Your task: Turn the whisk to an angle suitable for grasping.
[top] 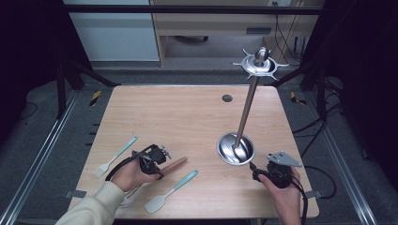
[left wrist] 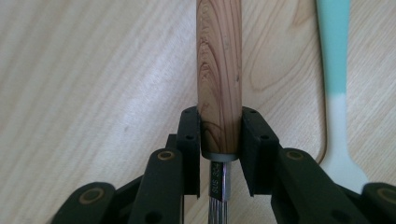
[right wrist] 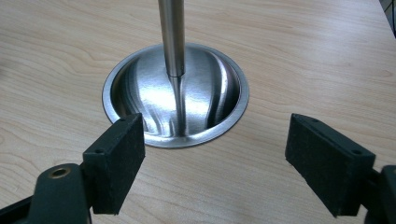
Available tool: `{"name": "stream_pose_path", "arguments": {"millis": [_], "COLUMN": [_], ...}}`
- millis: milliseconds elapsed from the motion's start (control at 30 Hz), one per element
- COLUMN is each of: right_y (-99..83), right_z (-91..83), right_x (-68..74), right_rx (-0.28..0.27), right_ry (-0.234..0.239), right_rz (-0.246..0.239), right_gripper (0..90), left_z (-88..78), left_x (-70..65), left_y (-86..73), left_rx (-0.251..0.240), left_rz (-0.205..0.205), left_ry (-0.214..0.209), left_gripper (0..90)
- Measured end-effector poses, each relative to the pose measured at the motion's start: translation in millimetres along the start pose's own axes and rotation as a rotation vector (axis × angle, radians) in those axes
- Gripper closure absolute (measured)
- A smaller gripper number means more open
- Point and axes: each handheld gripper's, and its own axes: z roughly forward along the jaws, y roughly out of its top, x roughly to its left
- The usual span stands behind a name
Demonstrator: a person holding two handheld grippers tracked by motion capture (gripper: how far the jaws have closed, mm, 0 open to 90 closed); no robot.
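A utensil with a round wooden handle (top: pixel 176 163) (left wrist: pixel 219 70) lies on the table, a metal shank showing at its near end in the left gripper view. My left gripper (top: pixel 161 168) (left wrist: pixel 220 128) is shut on that handle, both black pads against its sides. A steel stand has a dish-shaped base (top: pixel 234 150) (right wrist: pixel 140 84), a slanting pole (top: pixel 246 108) (right wrist: pixel 172 32) and a spoked ring (top: pixel 259 65) on top. My right gripper (top: pixel 256 168) (right wrist: pixel 215 154) hovers just in front of the base, open wide, with nothing between its pads.
A teal-handled spatula (top: pixel 171 190) (left wrist: pixel 334 70) lies right beside the wooden handle. Another teal utensil (top: pixel 115 157) lies at the left. A small dark grommet (top: pixel 227 98) sits near the table's far edge. Dark frame posts flank the wooden table (top: pixel 187 117).
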Motion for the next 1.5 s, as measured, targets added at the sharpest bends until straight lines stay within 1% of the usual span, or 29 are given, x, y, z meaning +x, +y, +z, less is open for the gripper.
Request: {"name": "stream_pose_path", "arguments": {"millis": [100, 200, 233, 267, 300, 433, 467, 500, 533, 600, 633, 700, 733, 800, 867, 933, 1000, 1033, 1200, 1267, 1300, 1333, 1367, 1433, 1467, 1500], "right_y": [-0.1, -0.1, -0.1, -0.2, -0.2, -0.3, -0.3, -0.3, -0.3, -0.3, -0.4, -0.5, -0.5, -0.5, -0.5, -0.6, -0.6, -0.6, -0.4, -0.4, -0.4, -0.4, -0.4, -0.3, -0.3, -0.3], "right_z": [0.4, 0.2, 0.2, 0.4, 0.4, 0.4, 0.5, 0.5, 0.6, 0.7, 1.1, 1.6, 1.6, 1.7, 1.6, 1.7, 1.8, 1.8, 1.3, 1.2, 1.2, 1.2, 1.2, 1.1, 1.1, 1.1], "right_x": [0.4, 0.4, 0.4, 0.4, 0.5, 0.7, 0.5, 0.7, 0.7, 0.8, 0.8, 0.9, 0.9, 1.0, 1.0, 1.1, 1.2, 1.3, 1.1, 1.0, 1.0, 1.1, 1.1, 1.0, 0.8, 0.7], "right_rx": [0.002, 0.001, 0.001, 0.002, 0.003, 0.004, 0.004, 0.005, 0.005, 0.005, 0.003, 0.004, 0.004, 0.004, 0.005, 0.006, 0.007, 0.007, 0.002, 0.002, 0.002, 0.002, 0.002, 0.001, 0.000, 0.000], "right_ry": [0.000, 0.002, 0.002, 0.001, 0.001, 0.000, 0.000, 0.002, 0.002, 0.002, 0.001, -0.001, -0.001, -0.001, -0.001, 0.000, 0.001, 0.001, 0.002, 0.003, 0.003, 0.004, 0.004, 0.004, 0.004, 0.004], "right_rz": [-0.001, -0.002, -0.002, -0.002, -0.001, 0.002, -0.002, 0.000, -0.001, -0.002, -0.006, -0.011, -0.011, -0.013, -0.012, -0.012, -0.013, -0.013, -0.011, -0.012, -0.012, -0.011, -0.011, -0.011, -0.013, -0.014], "right_gripper": [20.0, 20.0, 20.0, 20.0, 20.0, 20.0, 20.0, 20.0, 20.0, 20.0, 20.0, 20.0, 20.0, 20.0, 19.9, 19.9, 19.9, 19.8, 19.8, 19.8, 19.8, 19.7, 19.7, 19.7, 19.7, 19.7], "left_z": [-11.9, -25.6, -30.8, -37.5, -41.9, -64.6, -74.8, -74.8, -78.4, -88.3, -91.4, -102.1, -102.1, -109.5, -115.4, -120.8, -124.4, -126.1, -132.7, -136.4, -138.2, -143.2, -143.2, -148.7, -148.7, -152.4], "left_x": [1.8, 2.7, 2.8, 2.9, 3.2, 2.2, 1.4, 1.4, 1.1, -0.5, -1.0, -3.7, -3.7, -6.4, -9.0, -12.8, -16.3, -19.1, -29.8, -33.6, -34.8, -38.8, -38.8, -44.0, -44.0, -47.7], "left_y": [-0.5, -0.5, -0.7, -1.0, -1.3, -3.0, -4.3, -4.3, -4.8, -6.4, -6.9, -8.3, -8.3, -8.3, -6.8, -4.2, -0.8, 2.4, 17.0, 23.0, 25.2, 31.8, 31.8, 39.5, 39.5, 45.6], "left_rx": [-0.051, -0.098, -0.121, -0.153, -0.171, -0.257, -0.304, -0.304, -0.322, -0.379, -0.395, -0.460, -0.460, -0.505, -0.530, -0.557, -0.582, -0.596, -0.631, -0.653, -0.657, -0.675, -0.675, -0.698, -0.698, -0.712], "left_rz": [-0.006, -0.008, -0.009, -0.014, -0.014, -0.015, -0.020, -0.020, -0.018, -0.026, -0.026, -0.033, -0.033, -0.038, -0.035, -0.033, -0.032, -0.028, -0.007, -0.008, -0.005, -0.002, -0.002, -0.002, -0.002, 0.004], "left_ry": [0.002, 0.022, 0.029, 0.026, 0.027, 0.070, 0.088, 0.088, 0.091, 0.102, 0.104, 0.105, 0.105, 0.114, 0.109, 0.122, 0.121, 0.120, 0.118, 0.121, 0.121, 0.121, 0.121, 0.121, 0.121, 0.122], "left_gripper": [71.5, 71.5, 71.5, 71.5, 71.5, 71.6, 71.6, 71.6, 71.6, 71.6, 71.6, 71.6, 71.6, 71.6, 71.6, 71.6, 71.6, 71.6, 71.6, 71.6, 71.6, 71.6, 71.6, 71.6, 71.6, 71.6]}}
